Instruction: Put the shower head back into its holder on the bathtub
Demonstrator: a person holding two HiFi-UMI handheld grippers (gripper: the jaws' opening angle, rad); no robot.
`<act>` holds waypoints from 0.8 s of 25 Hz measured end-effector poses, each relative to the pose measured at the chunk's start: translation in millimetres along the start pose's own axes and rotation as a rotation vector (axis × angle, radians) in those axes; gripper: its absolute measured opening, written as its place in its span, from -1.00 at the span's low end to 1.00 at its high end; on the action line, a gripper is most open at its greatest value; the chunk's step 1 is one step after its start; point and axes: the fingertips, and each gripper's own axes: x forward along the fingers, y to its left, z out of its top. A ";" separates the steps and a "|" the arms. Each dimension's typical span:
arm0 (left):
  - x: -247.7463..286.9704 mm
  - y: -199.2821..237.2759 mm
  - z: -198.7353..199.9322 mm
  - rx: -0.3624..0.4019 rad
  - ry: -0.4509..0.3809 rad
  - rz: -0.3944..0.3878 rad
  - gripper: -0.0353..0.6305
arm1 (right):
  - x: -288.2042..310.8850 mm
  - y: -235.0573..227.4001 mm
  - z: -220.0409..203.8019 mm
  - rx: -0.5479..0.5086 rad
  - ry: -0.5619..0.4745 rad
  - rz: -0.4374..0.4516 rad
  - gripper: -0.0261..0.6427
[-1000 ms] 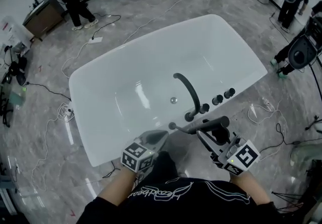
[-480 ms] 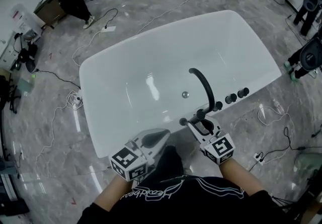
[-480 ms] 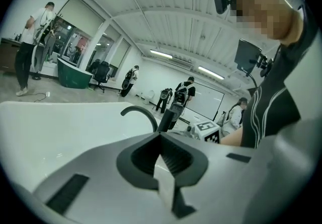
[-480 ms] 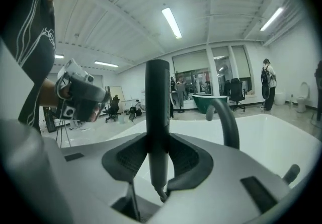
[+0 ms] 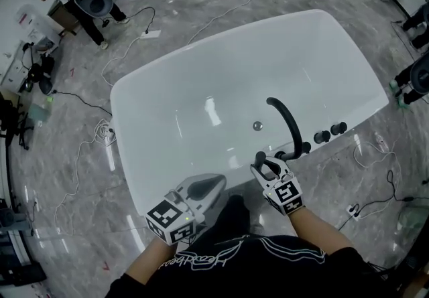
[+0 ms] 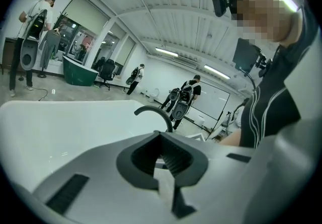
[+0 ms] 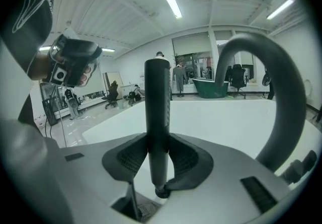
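Right tongs (image 5: 266,168): shut hard on the shower head (image 7: 157,97). The 2 pads press on opposite sides of the dark handle, low on its length, and the wand stands upright between them. I judge the upright hold is deliberate, since a rim-mounted holder would take the handle end-first from above.

The wand's lower end shows just below the pads. I cannot tell whether it has met the holder. The holder itself cannot be made out in any view.

Position: the wand is at the near rim of the bathtub (image 5: 201,82), just beside the base of the black arched spout (image 5: 287,122). The row of knobs (image 5: 322,136) runs off on the spout's far side. That fits a holder at this end of the fittings.

Left tongs (image 5: 211,184): jaws fully together, nothing in them. They are held outside the tub, near the person's waist. This reads as parked: the job needs only 1 hand, and staying back leaves the sightline to the fittings open.

Stage, as I judge it: final lowering or seating, release not yet made.

Risk: the spout is close alongside, so there is little sideways room. A tilted handle could miss the socket.
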 end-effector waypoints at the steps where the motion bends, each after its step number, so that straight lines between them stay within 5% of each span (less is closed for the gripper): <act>1: 1.1 3.8 0.7 -0.001 0.004 0.000 -0.88 | 5.1 -0.2 -7.1 -0.001 0.019 0.000 -0.52; 9: 9.6 17.1 -5.6 -0.003 0.054 -0.010 -0.88 | 27.6 -4.3 -60.5 0.006 0.144 -0.022 -0.52; 20: 11.3 9.9 -10.8 -0.006 0.067 -0.017 -0.88 | 26.5 5.9 -74.1 -0.027 0.203 0.022 -0.51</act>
